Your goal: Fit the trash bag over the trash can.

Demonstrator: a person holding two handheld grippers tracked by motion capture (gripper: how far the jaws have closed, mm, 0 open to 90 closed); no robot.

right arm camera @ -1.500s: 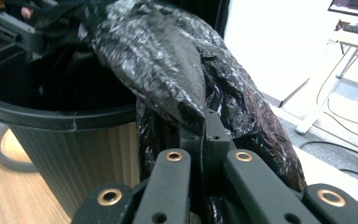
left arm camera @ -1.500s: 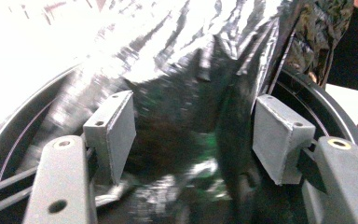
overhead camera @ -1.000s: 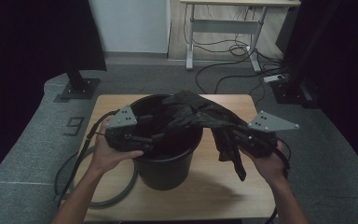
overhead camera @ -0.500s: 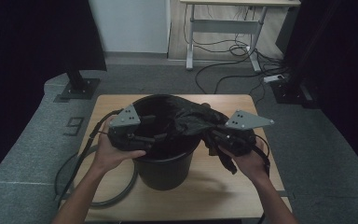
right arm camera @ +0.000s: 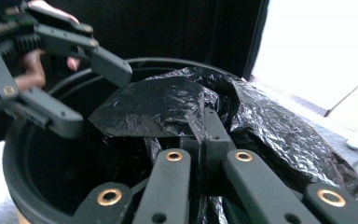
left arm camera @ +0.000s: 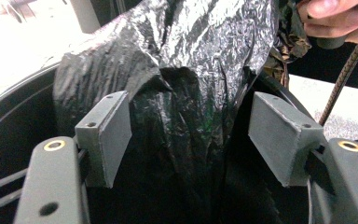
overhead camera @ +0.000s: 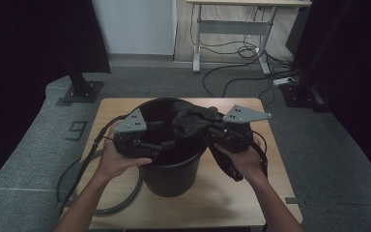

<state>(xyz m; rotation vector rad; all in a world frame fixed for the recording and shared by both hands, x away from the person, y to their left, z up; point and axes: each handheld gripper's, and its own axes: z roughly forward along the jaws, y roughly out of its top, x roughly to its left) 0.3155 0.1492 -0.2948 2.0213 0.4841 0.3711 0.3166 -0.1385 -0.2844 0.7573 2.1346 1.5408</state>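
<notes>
high view: a black bucket (overhead camera: 171, 159) stands on the wooden table (overhead camera: 207, 203), and a black plastic bag (overhead camera: 193, 121) is bunched over its far right rim, with a tail hanging down outside past the right hand. the left gripper (overhead camera: 162, 146) sits at the near left rim, pointing across the mouth toward the bag. the right gripper (overhead camera: 211, 131) sits at the right rim, pointing inward, and is the nearer of the two to the bag, which lies directly ahead of and under its tips. the bag's long run goes from inside the bucket, over the rim, down the outside.

left gripper view: the jaws stand wide apart with their grey pads (left arm camera: 109, 135) bare. the bag (left arm camera: 191, 93) hangs straight ahead between them, its folds running top to bottom, and the pads do not appear to press on it. the other hand (left arm camera: 338, 21) shows at the upper right, beyond the bag.

right gripper view: the jaws are pinched together on a fold of the bag (right arm camera: 163, 107), so the right gripper (right arm camera: 204, 122) holds the film. the bag spreads ahead and to the right over the rim of the bucket (right arm camera: 14, 182). the open left gripper (right arm camera: 81, 91) shows up and to the left, just at the sheet's edge.

the high view alone gives the tail hanging outside. the gripper views settle what it leaves murky: one grip is shut and the other is open. judging from this, the coming move turns on the left jaws closing on the film just ahead of them.
</notes>
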